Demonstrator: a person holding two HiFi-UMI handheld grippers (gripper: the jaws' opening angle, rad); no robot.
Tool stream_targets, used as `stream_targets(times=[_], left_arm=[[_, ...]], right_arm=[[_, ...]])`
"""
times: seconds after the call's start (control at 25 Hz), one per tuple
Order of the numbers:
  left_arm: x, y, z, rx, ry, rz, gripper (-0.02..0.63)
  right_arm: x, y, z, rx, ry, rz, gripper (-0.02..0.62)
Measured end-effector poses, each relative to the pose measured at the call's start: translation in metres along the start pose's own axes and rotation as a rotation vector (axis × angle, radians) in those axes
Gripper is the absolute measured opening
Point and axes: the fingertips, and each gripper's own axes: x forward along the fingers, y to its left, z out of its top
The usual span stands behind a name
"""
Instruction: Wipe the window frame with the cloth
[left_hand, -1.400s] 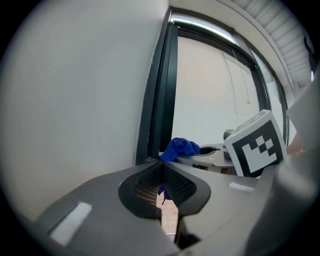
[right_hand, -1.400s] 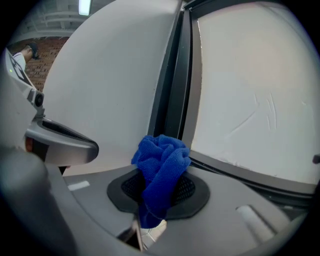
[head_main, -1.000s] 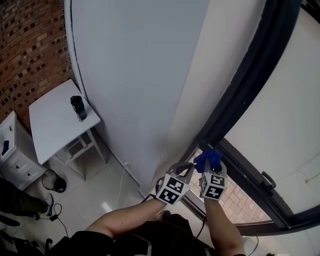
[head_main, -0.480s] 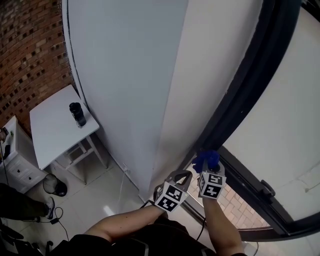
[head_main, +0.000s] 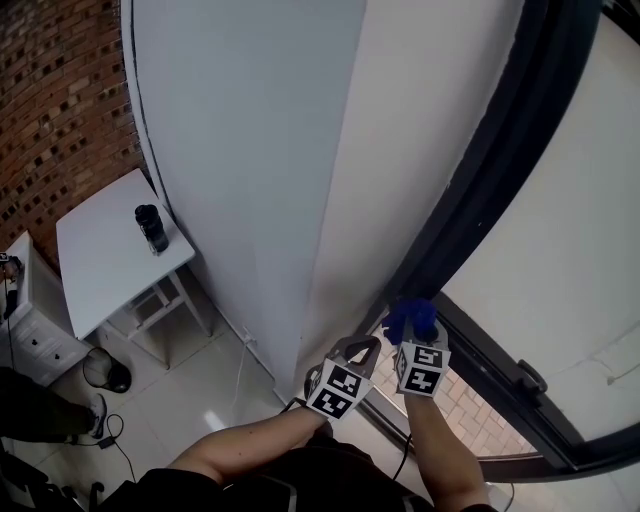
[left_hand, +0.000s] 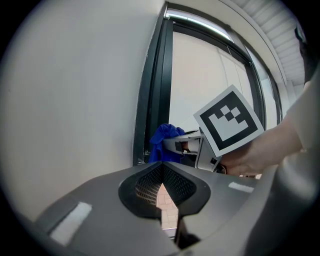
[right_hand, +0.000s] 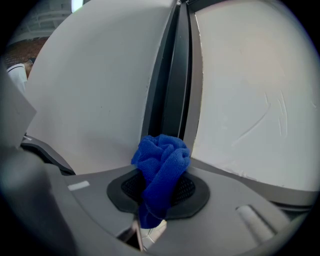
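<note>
In the head view, the left gripper (head_main: 363, 348) and right gripper (head_main: 411, 335) were held side by side, low down at the foot of the dark window frame (head_main: 470, 180). The blue cloth (head_main: 411, 317) stuck out of the right gripper, against the frame's lower part. A white wall (head_main: 250, 150) ran beside the frame. Well off to the left, a white counter (head_main: 100, 265) carried a dark bottle (head_main: 151, 228).

In the left gripper view, that gripper's jaws were pressed together with nothing between them. Beyond them were the right gripper and the cloth, just beside the frame.

In the right gripper view, the jaws were clamped on the bunched cloth, whose top sat in front of the frame's dark channel. Whether the two touched could not be told.
</note>
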Motion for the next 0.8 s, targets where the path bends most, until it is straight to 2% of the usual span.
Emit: stream_targets(times=[0.28,0.56,0.8], left_arm=[[-0.002,-0.016,0.005,0.017,-0.001,-0.036,-0.007],[0.001,-0.015,0.018,-0.026,-0.007,-0.031,-0.008],[-0.003,-0.021,0.041,-0.006,-0.069,-0.035,-0.008]], right_arm=[[-0.011,-0.011,0.039,-0.034,-0.054,-0.026,0.083],[-0.029,-0.025,0.095,-0.059,-0.121,-0.062,0.083],[-0.04,-0.033,0.126,-0.09,-0.142,-0.066,0.083]])
